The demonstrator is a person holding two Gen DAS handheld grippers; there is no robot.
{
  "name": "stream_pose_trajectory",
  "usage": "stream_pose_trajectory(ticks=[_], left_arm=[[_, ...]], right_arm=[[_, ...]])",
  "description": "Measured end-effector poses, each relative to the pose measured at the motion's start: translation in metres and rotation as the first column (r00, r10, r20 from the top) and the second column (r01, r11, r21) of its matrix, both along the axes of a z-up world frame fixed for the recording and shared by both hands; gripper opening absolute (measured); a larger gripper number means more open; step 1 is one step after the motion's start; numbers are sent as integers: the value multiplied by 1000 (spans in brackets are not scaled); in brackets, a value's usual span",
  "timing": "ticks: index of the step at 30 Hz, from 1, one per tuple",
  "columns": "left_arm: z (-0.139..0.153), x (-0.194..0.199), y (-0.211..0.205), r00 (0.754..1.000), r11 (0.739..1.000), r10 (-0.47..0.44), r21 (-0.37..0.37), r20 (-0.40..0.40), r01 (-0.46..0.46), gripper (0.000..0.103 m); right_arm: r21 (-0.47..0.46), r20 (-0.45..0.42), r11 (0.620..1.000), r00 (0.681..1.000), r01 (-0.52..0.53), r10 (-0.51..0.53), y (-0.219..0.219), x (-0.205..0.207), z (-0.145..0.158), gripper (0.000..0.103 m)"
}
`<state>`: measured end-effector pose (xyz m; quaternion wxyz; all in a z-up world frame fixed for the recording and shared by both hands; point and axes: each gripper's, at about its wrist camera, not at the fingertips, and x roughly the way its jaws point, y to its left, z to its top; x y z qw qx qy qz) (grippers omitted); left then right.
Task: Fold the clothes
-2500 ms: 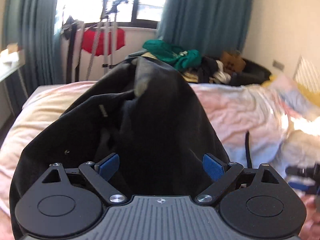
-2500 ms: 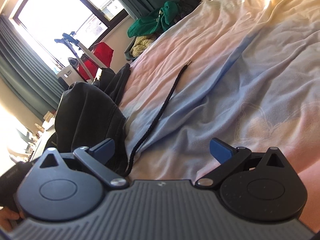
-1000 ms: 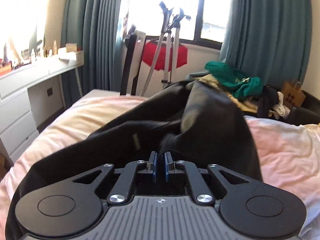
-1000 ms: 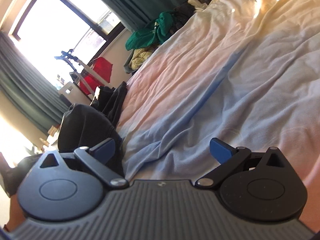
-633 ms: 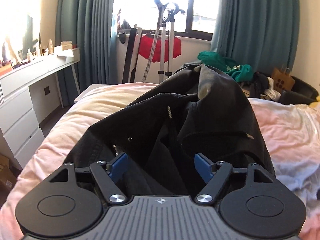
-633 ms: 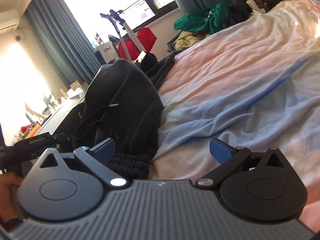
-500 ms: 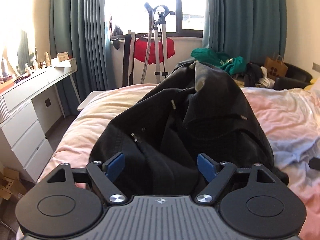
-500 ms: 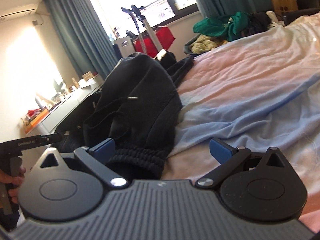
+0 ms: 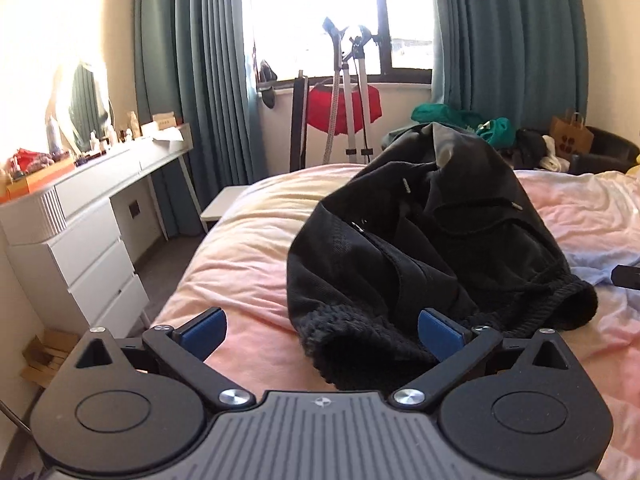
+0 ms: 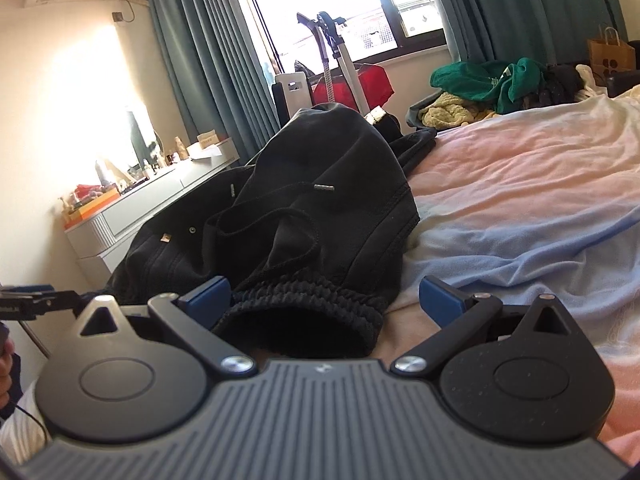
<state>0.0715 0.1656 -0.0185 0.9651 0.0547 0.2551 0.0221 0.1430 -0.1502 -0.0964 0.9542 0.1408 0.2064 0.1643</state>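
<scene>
A black hooded garment (image 9: 420, 240) with drawstrings lies heaped on the pink and blue bed cover (image 9: 248, 248). Its ribbed hem faces me. My left gripper (image 9: 322, 332) hovers just short of that hem. Its jaws are opening wide, and the pads press on nothing, though the hem's edge lies partly between the fingers. From the right wrist view, the same garment (image 10: 320, 208) fills the middle, and my right gripper (image 10: 324, 298) is open with the ribbed band just beyond its fingertips, untouched. The left gripper (image 10: 36, 300) shows at that view's left edge.
A white dresser (image 9: 80, 232) with small items stands left of the bed. By the window are a garment steamer stand (image 9: 352, 80) and something red. A pile of green and other clothes (image 10: 488, 80) and a paper bag (image 9: 570, 136) sit beyond the bed's far side.
My left gripper went from shut on the black garment to wide open and pulled back, leaving it heaped on the bed. The right gripper rolled level and now faces the ribbed hem.
</scene>
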Motion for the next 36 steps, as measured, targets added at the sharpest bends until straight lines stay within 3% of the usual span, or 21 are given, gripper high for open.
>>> stream_pose_trajectory(ticks=[3,8,10,14,20,24,28,30,32,36], left_arm=[[-4,7,4,999,1000,26,16,-35,-25,103],[4,2,9,998,997,67,35,20,-68,103],[8,0,13,997,997,72,6,25,-72,103],[12,-3,22,995,994,93,-59,25,-91,103],[9,-2,28,995,991,100,-87,1,-100,103],[2,3,20,997,997,72,-26,-18,-73,103],[-7,7,7,999,998,27,64,-32,-25,103],[-13,11,1,999,994,14,112,-50,-8,103],[-18,13,-3,998,990,-6,139,-61,14,103],[-29,18,-9,998,976,-18,214,-68,32,103]], right_arm=[[-42,-8,999,1000,6,-6,9,7,-9,101],[-71,-37,997,999,24,-27,10,17,-29,94],[-65,-37,998,999,21,-24,10,18,-30,85],[-78,-14,997,1000,4,-5,18,19,-26,79],[-199,-69,980,997,20,-34,33,31,-37,62],[-174,-97,977,985,126,-144,20,34,-42,62],[-84,-121,985,979,152,-162,7,36,-44,61],[-54,-132,987,979,152,-158,3,37,-45,47],[-66,-130,989,981,134,-141,7,35,-44,23],[-76,-105,988,984,137,-145,13,29,-35,16]])
